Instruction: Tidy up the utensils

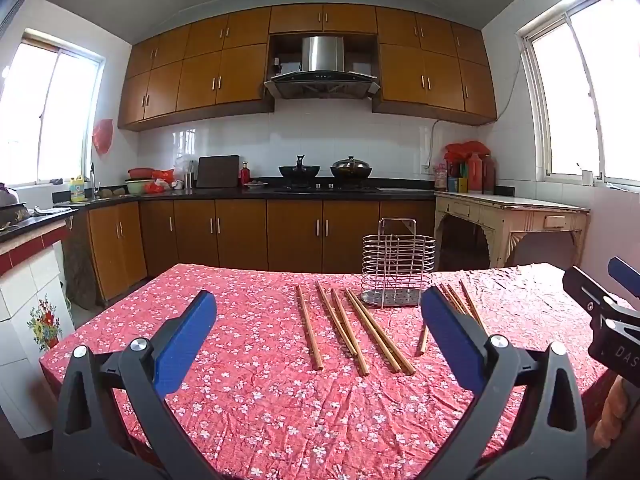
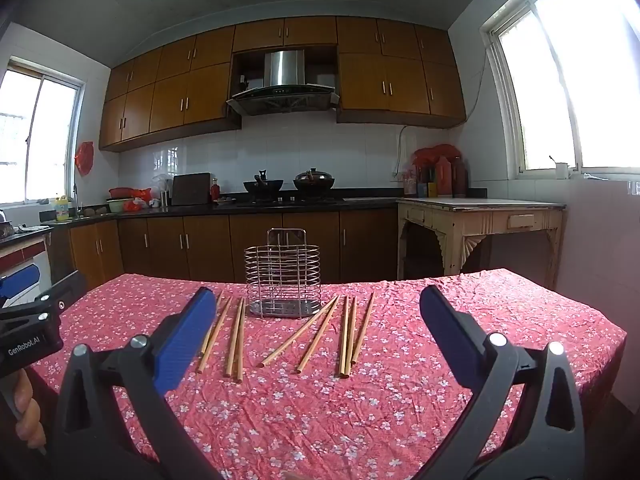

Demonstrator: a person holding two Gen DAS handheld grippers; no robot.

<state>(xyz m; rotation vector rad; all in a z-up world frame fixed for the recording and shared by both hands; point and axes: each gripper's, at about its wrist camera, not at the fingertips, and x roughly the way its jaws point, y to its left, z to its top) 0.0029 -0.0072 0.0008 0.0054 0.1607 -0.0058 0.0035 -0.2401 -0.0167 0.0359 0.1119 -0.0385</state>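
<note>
Jaws wide — both grippers point(image 1: 318, 312) point(image 2: 318, 312) level above chopsticks point(image 2: 236, 338).

Chopsticks point(image 2: 297, 336) lie on table point(image 2: 500, 320) before rack point(image 2: 283, 276).

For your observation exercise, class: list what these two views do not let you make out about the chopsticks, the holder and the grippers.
- Left view: the left gripper has a right finger that covers part of the right chopsticks.
- Right view: the right gripper has a left finger that covers part of the leftmost chopsticks.
- Both views: the holder is seen side-on; its inner compartments are unclear.
- Left view: the right gripper is cut off by the edge.
</note>
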